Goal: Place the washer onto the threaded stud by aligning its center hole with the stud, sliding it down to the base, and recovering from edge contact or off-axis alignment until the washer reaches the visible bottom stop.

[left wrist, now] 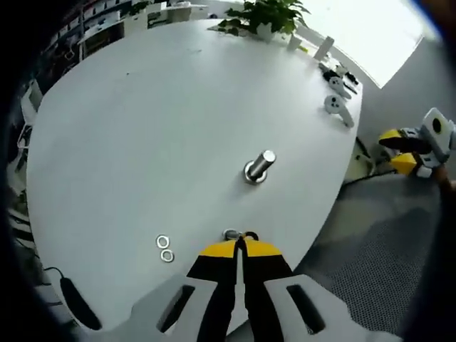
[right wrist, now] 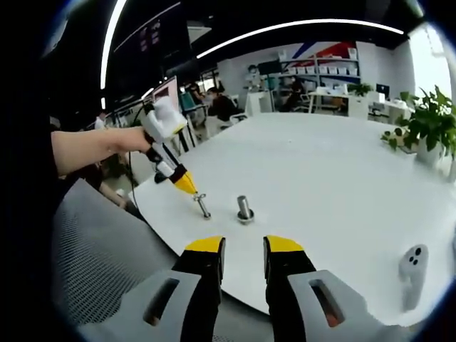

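Spare washers (left wrist: 164,249): I see two small rings lying flat on the white bench (left wrist: 142,128), touching each other, left of my left claw's tips.
Left claw (left wrist: 241,242): its yellow-tipped jaws are pressed together at the bench's near edge, pinching a washer (left wrist: 230,234) that peeks out just left of the tips. In the right gripper view I see this claw (right wrist: 197,194) coming in from the left, held by a person's hand (right wrist: 135,139), with the washer (right wrist: 203,206) at its tip, low over the bench (right wrist: 320,185).
Threaded stud (left wrist: 260,165): stands on its wide base on the bench, tilted in my fisheye view, beyond the left claw and apart from it. In the right gripper view the stud (right wrist: 244,209) sits just right of the held washer, not touching it.
Right claw (right wrist: 244,248): jaws narrowly apart with nothing between them, hovering off the bench edge, pointed at the stud. I also see it at the far right of the left gripper view (left wrist: 399,151).
Controller (right wrist: 412,265): a white one lies on the bench at the right.
Plant (right wrist: 427,122): potted, at the bench's far right edge.
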Available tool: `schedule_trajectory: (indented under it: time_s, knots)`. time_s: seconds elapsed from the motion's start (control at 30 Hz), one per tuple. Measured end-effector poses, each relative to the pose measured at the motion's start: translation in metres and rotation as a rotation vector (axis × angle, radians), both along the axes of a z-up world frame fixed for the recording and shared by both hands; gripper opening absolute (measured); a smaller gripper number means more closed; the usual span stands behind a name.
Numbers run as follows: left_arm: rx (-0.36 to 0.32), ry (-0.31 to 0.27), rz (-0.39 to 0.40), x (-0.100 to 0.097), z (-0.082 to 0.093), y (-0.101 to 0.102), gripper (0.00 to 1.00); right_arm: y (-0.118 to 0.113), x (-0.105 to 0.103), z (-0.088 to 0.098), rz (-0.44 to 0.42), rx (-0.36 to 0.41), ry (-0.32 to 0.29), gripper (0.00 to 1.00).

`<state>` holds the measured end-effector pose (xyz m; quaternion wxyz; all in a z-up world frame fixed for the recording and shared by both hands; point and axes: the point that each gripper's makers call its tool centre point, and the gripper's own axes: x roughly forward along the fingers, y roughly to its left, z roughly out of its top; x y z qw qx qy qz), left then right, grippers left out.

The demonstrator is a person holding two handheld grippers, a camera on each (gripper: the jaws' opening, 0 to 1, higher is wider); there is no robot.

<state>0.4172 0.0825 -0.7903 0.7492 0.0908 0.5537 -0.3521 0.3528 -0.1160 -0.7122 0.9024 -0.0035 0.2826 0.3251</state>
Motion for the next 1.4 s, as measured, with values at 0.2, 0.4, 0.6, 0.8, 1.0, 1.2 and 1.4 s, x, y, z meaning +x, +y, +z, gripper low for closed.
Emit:
schedule_trajectory:
  time_s: [0.2,0.4,0.6,0.8,1.0,1.2,1.4]
  knots:
    - [0.023,0.021,0.03,0.003,-0.003,0.001,0.0,0.0,0.0,0.0,0.0,0.002,0.0,0.24]
    - [0.04,0.041,0.016,0.001,-0.008,0.002,0.0,0.0,0.0,0.0,-0.001,0.005,0.001,0.24]
    - [0.047,0.041,0.009,0.002,-0.009,0.001,0.0,0.0,0.0,0.0,0.0,0.006,0.003,0.24]
    - [0.052,0.05,0.008,0.003,-0.011,0.001,0.0,0.001,-0.001,0.0,0.004,0.005,0.004,0.24]
    - [0.048,0.059,0.012,0.003,-0.012,-0.001,0.0,0.0,-0.001,-0.001,0.003,0.005,0.005,0.24]
    - [0.054,0.063,0.012,0.003,-0.014,-0.001,0.0,-0.001,0.0,0.0,-0.003,0.008,0.005,0.23]
    - [0.063,0.07,0.012,0.003,-0.014,-0.001,0.0,0.0,0.0,-0.001,0.001,0.007,0.006,0.23]
